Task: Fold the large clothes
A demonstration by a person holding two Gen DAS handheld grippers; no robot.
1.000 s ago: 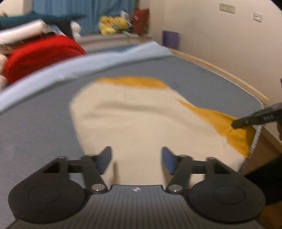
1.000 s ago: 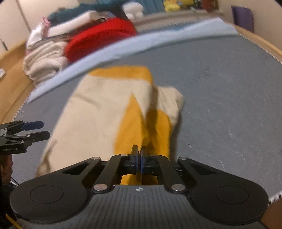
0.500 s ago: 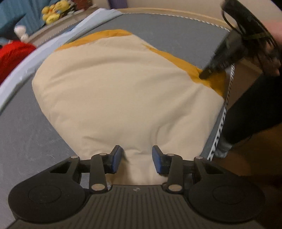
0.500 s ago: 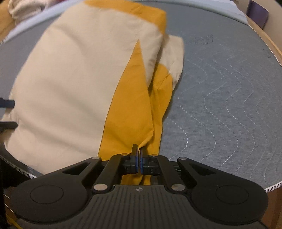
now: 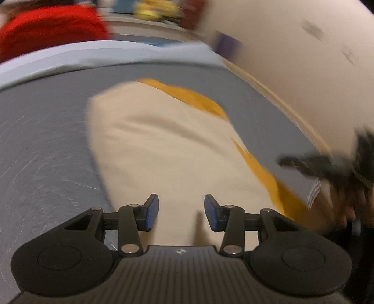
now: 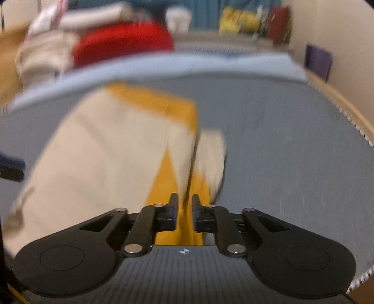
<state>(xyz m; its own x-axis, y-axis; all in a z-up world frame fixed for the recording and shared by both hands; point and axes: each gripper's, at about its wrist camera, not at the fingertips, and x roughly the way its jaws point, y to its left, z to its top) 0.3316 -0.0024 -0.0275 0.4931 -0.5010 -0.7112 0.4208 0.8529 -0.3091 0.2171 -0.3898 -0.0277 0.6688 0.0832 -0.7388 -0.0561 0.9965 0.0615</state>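
Observation:
A cream and mustard-yellow garment (image 5: 163,149) lies folded on the grey quilted surface (image 5: 42,145). My left gripper (image 5: 181,216) is open, its blue pads either side of the garment's near cream edge, holding nothing. In the right wrist view the garment (image 6: 100,159) spreads to the left, with its yellow part running to my right gripper (image 6: 184,211). That gripper's jaws stand slightly apart with yellow cloth between them, not pinched. The right gripper also shows blurred in the left wrist view (image 5: 303,163). Both views are motion-blurred.
A red garment (image 6: 121,44) and a pile of pale clothes (image 6: 44,56) lie at the far end behind a light blue sheet (image 6: 187,67). A wooden bed edge (image 6: 346,105) and a wall run along the right. Yellow toys (image 6: 236,21) sit far back.
My right gripper has opened a little and let go of the yellow cloth. Both grippers have tilted up from looking down at the garment. The left gripper's jaws have spread wider.

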